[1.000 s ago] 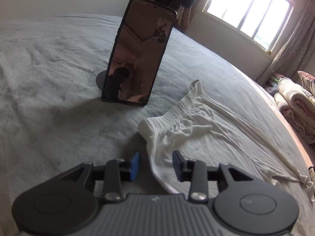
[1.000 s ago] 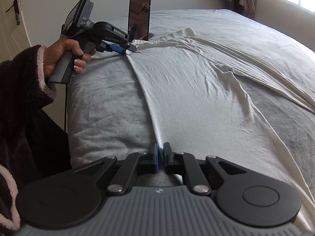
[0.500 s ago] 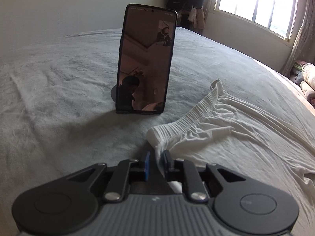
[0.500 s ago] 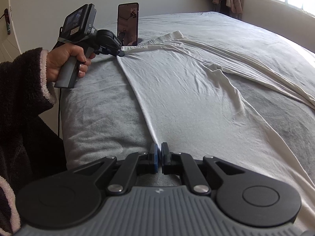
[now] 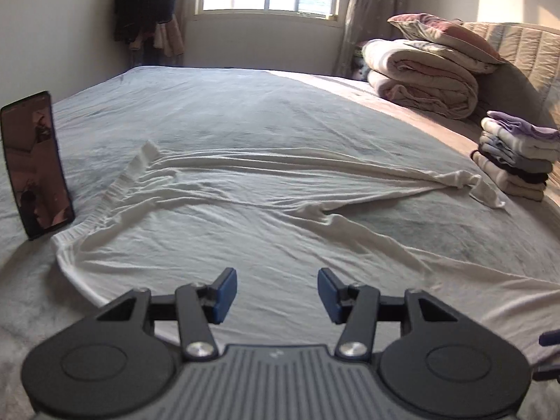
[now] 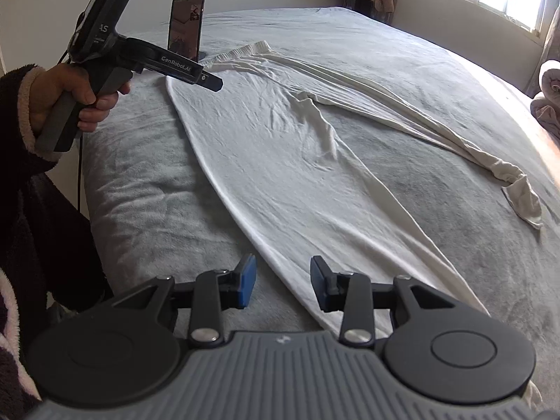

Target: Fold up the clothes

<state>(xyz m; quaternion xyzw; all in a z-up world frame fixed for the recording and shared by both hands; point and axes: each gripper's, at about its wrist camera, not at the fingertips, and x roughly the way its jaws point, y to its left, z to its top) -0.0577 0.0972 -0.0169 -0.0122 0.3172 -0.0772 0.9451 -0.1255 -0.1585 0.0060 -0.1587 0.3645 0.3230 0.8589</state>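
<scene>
White long pants (image 5: 245,217) lie spread flat on the grey bed, waistband toward the phone and legs running to the right. My left gripper (image 5: 276,290) hovers over the pants' near edge. Its jaws are opening and the blue pads (image 5: 224,295) press on nothing. In the right wrist view the same pants (image 6: 297,147) stretch away. My right gripper (image 6: 283,280) is above the near leg's edge, its jaws opening too, with the cloth lying under the gap untouched. A hand (image 6: 84,105) holds the left gripper (image 6: 210,82) above the waistband corner.
A phone (image 5: 35,168) stands upright on a stand left of the waistband, also visible as the phone (image 6: 185,28). A stack of folded clothes (image 5: 518,161) and a rolled duvet (image 5: 420,73) with a pillow sit at the right. The bed's edge (image 6: 105,182) drops off beside a dark sleeve.
Both grippers let go of the pants' edge and opened. The left one swung right, away from the phone, and its view rolled to face the legs. The right one shifted along the leg edge.
</scene>
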